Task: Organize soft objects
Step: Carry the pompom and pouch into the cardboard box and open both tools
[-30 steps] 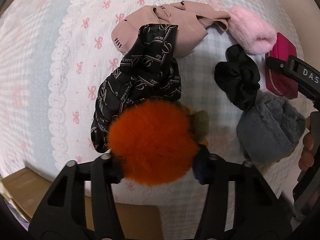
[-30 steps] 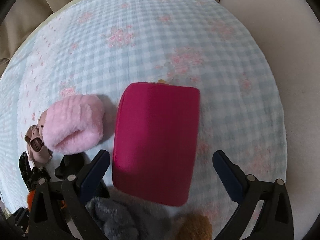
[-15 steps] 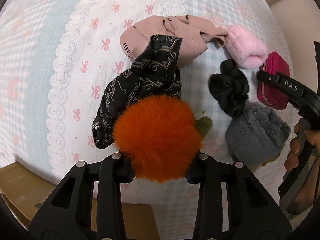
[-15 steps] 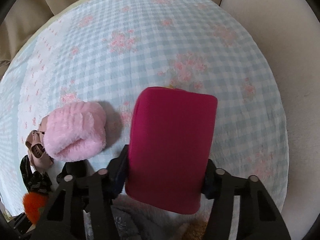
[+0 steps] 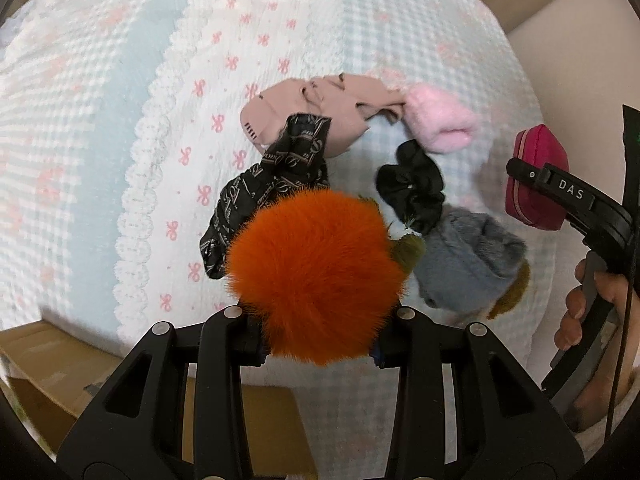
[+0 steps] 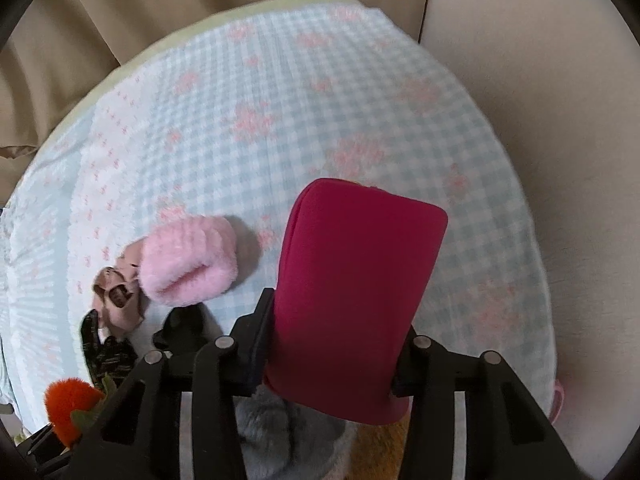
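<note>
My left gripper [image 5: 318, 336] is shut on a fluffy orange pom-pom [image 5: 316, 276] with a green leaf, held above the bed edge; it also shows in the right wrist view [image 6: 66, 404]. My right gripper [image 6: 332, 364] is shut on a magenta pouch [image 6: 356, 300], lifted off the bedspread; the pouch shows in the left wrist view [image 5: 538, 168]. On the bedspread lie a pink furry scrunchie [image 6: 188, 266], a black scrunchie [image 5: 412, 186], a grey furry scrunchie [image 5: 464, 264], a black patterned scarf [image 5: 268, 188] and a beige cloth [image 5: 312, 112].
The bed carries a light blue checked bedspread [image 6: 320, 92] with pink flowers and a white lace band [image 5: 160, 152]. Beige curtains [image 6: 120, 12] hang behind it. A cardboard box [image 5: 60, 376] sits below the bed edge. A cream wall [image 6: 560, 120] stands to the right.
My right gripper shut on the magenta pouch and lifted it off the bed. My left gripper raised the orange pom-pom and drew back from the bedspread.
</note>
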Motion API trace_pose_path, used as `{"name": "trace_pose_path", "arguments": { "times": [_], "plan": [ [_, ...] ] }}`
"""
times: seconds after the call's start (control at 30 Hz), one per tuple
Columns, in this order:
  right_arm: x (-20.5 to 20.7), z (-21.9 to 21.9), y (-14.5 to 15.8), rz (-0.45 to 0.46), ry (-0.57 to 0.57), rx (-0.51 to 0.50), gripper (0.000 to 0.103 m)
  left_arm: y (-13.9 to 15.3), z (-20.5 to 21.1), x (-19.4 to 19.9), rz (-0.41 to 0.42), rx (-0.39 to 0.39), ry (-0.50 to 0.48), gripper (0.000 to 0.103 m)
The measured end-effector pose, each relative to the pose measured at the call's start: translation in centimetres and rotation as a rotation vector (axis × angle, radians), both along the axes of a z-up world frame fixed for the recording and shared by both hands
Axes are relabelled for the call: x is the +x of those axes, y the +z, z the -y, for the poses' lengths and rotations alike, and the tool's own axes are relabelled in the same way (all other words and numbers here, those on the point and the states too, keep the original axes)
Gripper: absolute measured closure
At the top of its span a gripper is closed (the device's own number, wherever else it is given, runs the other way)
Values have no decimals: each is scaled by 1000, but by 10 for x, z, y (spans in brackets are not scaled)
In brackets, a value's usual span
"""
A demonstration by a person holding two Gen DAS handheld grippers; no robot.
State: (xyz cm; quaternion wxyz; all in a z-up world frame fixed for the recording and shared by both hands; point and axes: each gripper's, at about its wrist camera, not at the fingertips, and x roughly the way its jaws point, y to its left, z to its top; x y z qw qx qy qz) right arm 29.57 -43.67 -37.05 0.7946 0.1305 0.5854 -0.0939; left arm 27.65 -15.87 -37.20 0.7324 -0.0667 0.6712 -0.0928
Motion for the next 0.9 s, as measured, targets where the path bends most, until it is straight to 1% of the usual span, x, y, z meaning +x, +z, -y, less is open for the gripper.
{"name": "trace_pose_path", "arguments": {
  "times": [0.07, 0.17, 0.2, 0.23, 0.37, 0.4, 0.5, 0.63, 0.73, 0.9],
  "plan": [
    [-5, -2, 17, 24, 3, -5, 62, 13, -4, -3, 17, -9, 0, 71],
    [-11, -2, 43, 65, 11, -14, 62, 41, 0, -14, 56, -18, -1, 71],
    [-11, -5, 51, 78, 14, -17, 62, 49, 7, -16, 70, -20, 0, 71],
    [-17, -7, 64, 96, 18, -20, 62, 59, 7, -18, 83, -24, 0, 71],
    [-22, -20, 105, 156, 42, -38, 63, 101, 7, -31, 155, -38, 3, 71],
    [-24, -25, 113, 169, 48, -41, 63, 104, 11, -29, 169, -40, 4, 71],
    [-39, -39, 147, 211, 75, -47, 63, 132, 5, -40, 219, -44, 11, 71],
    [-64, -62, 186, 256, 120, -42, 63, 168, -9, -58, 269, -41, 23, 71],
    [-81, -83, 207, 282, 157, -33, 63, 193, -26, -74, 312, -32, 25, 71],
    [-114, -129, 224, 298, 210, -14, 63, 219, -68, -99, 342, -26, 46, 71]
  ]
}}
